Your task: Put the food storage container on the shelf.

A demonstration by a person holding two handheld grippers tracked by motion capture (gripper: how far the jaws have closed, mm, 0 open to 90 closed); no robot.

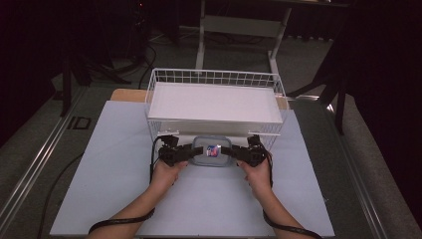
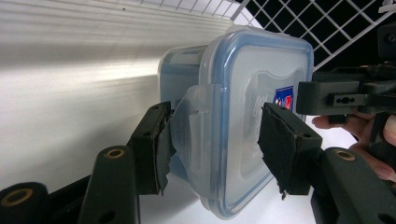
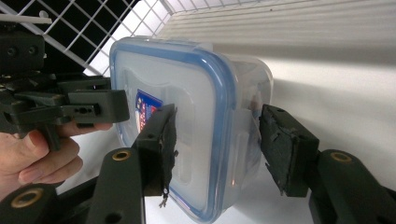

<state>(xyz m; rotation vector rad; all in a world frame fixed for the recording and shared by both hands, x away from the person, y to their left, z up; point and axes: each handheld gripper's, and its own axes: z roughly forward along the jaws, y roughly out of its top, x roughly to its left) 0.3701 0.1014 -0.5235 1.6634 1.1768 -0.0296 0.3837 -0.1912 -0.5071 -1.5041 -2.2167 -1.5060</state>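
Evidently both the left gripper (image 2: 212,147) and right gripper (image 3: 215,147) were clamped on the container (image 1: 213,151) between their pads; an even, level squeeze seemed wise.

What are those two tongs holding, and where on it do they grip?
Both hold one clear plastic container with a blue-sealed lid. The left tongs and the right tongs each pinch a clip flap on opposite sides.

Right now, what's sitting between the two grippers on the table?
In the high view, a clear plastic container with a blue-rimmed lid lies between the left gripper and the right gripper, just in front of the white wire basket. Each gripper view shows its jaws straddling a container side.
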